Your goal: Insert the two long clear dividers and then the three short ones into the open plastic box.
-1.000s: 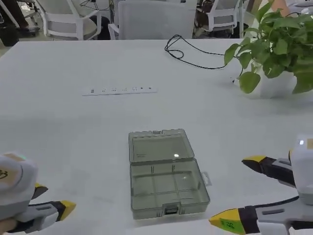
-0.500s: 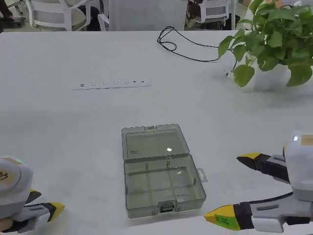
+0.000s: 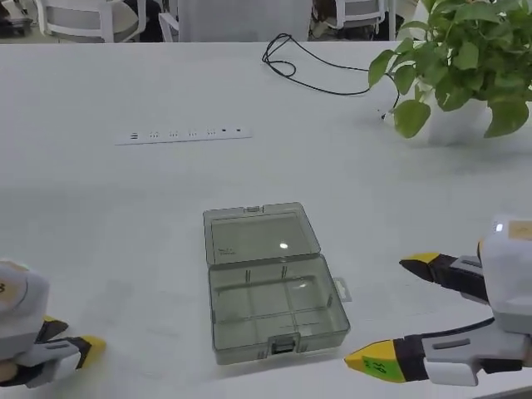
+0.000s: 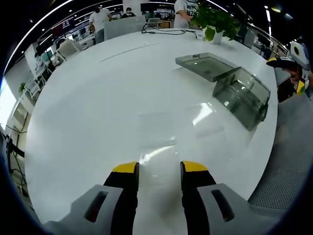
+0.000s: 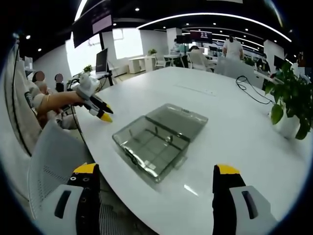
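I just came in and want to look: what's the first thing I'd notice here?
The smoky see-through plastic box sits open in the middle of the white table, with its lid laid flat behind it. The yellow-tipped left tool and right tool are on either side of it, the right one spread wide. A leafy green plant stands at the far right.

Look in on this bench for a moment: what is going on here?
A person holds two yellow-tipped grippers over a white table, one on each side of a smoky clear plastic box whose hinged lid lies folded open. The right gripper is wide open and the left gripper narrowly open. Both are empty and clear of the box. Clear dividers seem to be seated in the tray.
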The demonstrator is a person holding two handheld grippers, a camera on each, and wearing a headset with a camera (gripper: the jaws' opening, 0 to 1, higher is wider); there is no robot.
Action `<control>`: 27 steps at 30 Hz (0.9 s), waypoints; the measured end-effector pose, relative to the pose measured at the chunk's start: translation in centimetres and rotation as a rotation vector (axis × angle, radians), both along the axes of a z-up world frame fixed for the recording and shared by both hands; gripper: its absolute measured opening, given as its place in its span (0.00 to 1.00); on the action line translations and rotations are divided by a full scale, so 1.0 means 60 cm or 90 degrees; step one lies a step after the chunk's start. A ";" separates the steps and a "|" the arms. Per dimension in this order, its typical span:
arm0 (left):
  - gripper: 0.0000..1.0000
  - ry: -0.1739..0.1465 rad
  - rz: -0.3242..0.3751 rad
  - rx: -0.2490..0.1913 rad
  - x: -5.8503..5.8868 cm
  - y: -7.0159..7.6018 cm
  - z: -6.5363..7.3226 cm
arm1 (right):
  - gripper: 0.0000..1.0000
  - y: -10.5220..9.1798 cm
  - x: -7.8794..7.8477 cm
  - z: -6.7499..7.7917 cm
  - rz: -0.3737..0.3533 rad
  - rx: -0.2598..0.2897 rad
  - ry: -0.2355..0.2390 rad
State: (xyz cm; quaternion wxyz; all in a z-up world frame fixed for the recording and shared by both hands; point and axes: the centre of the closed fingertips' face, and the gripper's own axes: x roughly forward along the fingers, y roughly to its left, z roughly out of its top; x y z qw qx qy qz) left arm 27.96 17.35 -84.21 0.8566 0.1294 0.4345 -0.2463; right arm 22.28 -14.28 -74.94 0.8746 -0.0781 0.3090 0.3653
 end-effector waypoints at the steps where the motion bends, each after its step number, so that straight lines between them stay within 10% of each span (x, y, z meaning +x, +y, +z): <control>1: 0.33 0.003 0.002 -0.002 0.000 0.001 0.000 | 0.97 0.000 0.000 0.000 -0.001 0.000 0.000; 27: 0.32 0.050 -0.004 0.027 -0.001 0.000 -0.004 | 0.90 0.003 0.000 -0.007 -0.020 0.020 0.030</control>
